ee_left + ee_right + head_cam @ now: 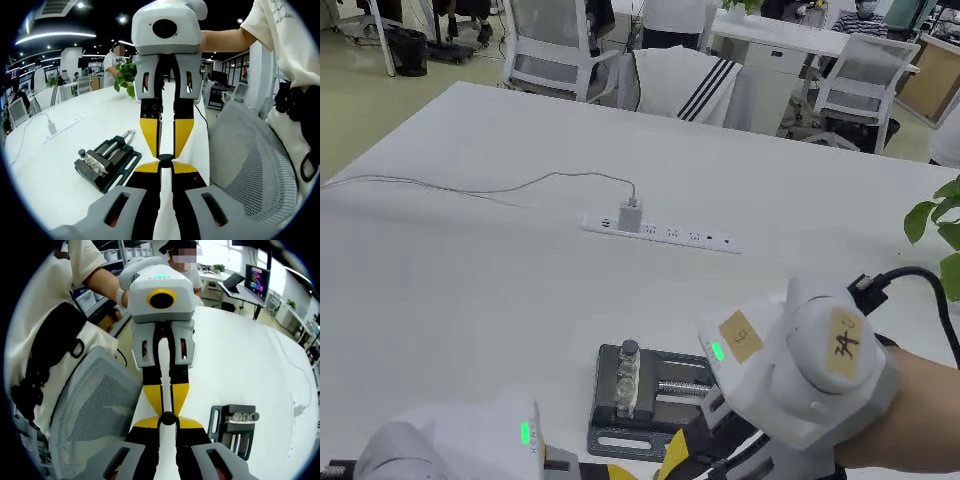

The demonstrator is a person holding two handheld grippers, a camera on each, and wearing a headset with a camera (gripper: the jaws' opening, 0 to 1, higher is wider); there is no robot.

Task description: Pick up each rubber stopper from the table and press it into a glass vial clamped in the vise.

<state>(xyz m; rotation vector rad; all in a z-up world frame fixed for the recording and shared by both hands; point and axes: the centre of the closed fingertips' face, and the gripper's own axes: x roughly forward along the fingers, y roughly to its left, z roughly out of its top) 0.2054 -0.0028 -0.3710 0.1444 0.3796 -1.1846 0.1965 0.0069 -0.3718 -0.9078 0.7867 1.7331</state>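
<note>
Tip to tip: left claw (165, 167) meets right claw (168, 424) with a black stopper (165, 157) at the junction (both nearly pressed together, can't tell which pinches it). Vial (629, 378) stands clamped in the vise (660, 405) on the table (470, 250), just beside the claws.

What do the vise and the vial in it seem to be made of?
Vise: likely metal, dark matte body, with a bright threaded screw. Vial: likely clear glass, see-through with glints, under a dark top.
</note>
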